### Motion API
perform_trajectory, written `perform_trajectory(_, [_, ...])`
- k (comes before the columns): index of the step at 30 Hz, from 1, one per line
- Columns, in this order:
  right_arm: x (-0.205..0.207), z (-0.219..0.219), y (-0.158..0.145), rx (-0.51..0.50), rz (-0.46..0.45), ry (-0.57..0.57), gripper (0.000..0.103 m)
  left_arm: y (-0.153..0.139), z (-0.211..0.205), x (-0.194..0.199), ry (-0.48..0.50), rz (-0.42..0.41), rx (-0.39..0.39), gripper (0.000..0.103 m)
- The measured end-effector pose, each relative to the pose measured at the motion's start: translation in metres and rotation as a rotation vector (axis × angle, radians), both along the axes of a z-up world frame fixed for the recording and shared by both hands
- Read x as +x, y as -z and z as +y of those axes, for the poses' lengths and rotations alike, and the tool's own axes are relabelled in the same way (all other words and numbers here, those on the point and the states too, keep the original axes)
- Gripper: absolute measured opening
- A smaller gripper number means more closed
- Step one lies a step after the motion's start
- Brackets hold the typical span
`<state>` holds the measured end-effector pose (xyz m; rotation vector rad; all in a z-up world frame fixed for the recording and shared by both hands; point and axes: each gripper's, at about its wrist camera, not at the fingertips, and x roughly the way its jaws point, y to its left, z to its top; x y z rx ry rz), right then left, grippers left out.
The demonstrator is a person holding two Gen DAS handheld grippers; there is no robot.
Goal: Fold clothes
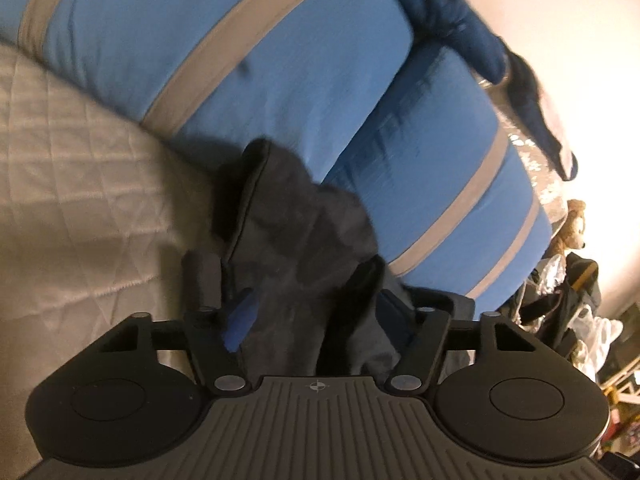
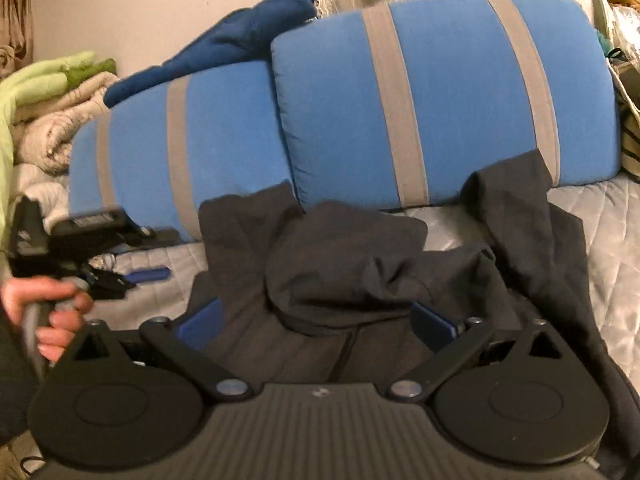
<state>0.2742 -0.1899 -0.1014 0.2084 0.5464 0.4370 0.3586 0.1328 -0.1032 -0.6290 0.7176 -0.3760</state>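
Two grippers: left gripper (image 1: 304,300) clamped on dark garment (image 1: 296,240); right gripper (image 2: 316,320) spread apart.

Right claw (image 2: 316,320) spread over dark garment (image 2: 344,264)

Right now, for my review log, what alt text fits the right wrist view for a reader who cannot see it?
The open right gripper hovers over a crumpled dark garment spread on a quilted bed cover, its sleeves reaching up toward two blue pillows with grey stripes. At far left, a hand holds the left gripper low over the cover.
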Motion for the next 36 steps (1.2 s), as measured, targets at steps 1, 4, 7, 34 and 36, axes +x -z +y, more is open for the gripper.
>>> perform_trajectory(1, [0.000, 0.000, 0.000, -0.003, -0.010, 0.000, 0.103, 0.006, 0.000, 0.002, 0.001, 0.012, -0.007, 0.059])
perform_trajectory(4, [0.003, -0.001, 0.002, 0.010, -0.001, 0.002, 0.103, 0.023, -0.002, 0.009, 0.009, 0.047, -0.024, 0.048])
perform_trajectory(7, [0.007, -0.004, 0.005, 0.047, 0.035, -0.005, 0.103, 0.034, -0.004, 0.011, -0.007, 0.085, 0.003, 0.047])
perform_trajectory(34, [-0.002, 0.008, 0.005, 0.004, -0.024, -0.043, 0.103, -0.036, 0.027, -0.033, -0.144, 0.016, 0.311, 0.004])
perform_trajectory(36, [-0.003, 0.008, 0.005, 0.001, -0.026, -0.041, 0.103, -0.044, 0.037, -0.046, -0.175, 0.000, 0.359, 0.004])
